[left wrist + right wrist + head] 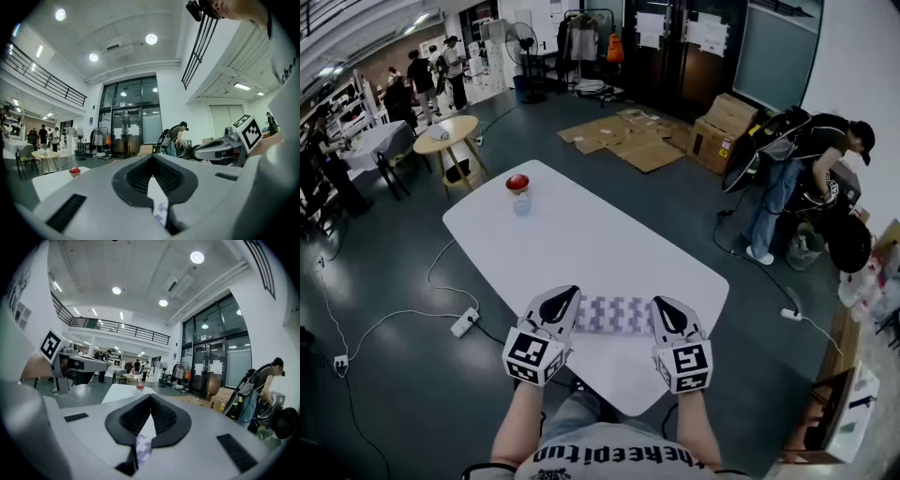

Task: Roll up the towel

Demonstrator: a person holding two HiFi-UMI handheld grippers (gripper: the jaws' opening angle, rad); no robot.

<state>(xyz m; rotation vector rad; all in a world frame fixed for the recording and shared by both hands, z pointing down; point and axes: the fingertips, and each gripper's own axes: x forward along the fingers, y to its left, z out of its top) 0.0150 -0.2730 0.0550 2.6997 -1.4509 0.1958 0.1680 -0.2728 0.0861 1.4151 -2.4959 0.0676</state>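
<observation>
- Table (581,234), white and long, is stretching away ahead of both grippers, its near corner lying just below them.
- Flattened cardboard (623,139) is lying on the floor far ahead, beyond the table's far end, with boxes (722,127) standing to its right.
- A person (797,178) is bending over gear well off to the right of the right gripper (667,314).
- A round wooden table (445,136) is standing far ahead and to the left of the left gripper (562,302).
- The towel (614,316), white with a purple check, is hanging stretched between the two grippers over the table's near end. Each gripper is clenching one edge, and the cloth is showing in the closed jaws in both gripper views.
- A jar with a red lid (518,192) is standing on the table well ahead of the left gripper, apart from the towel.
- A power strip (465,322) is lying on the floor to the left of the left gripper, with cables trailing from it.
</observation>
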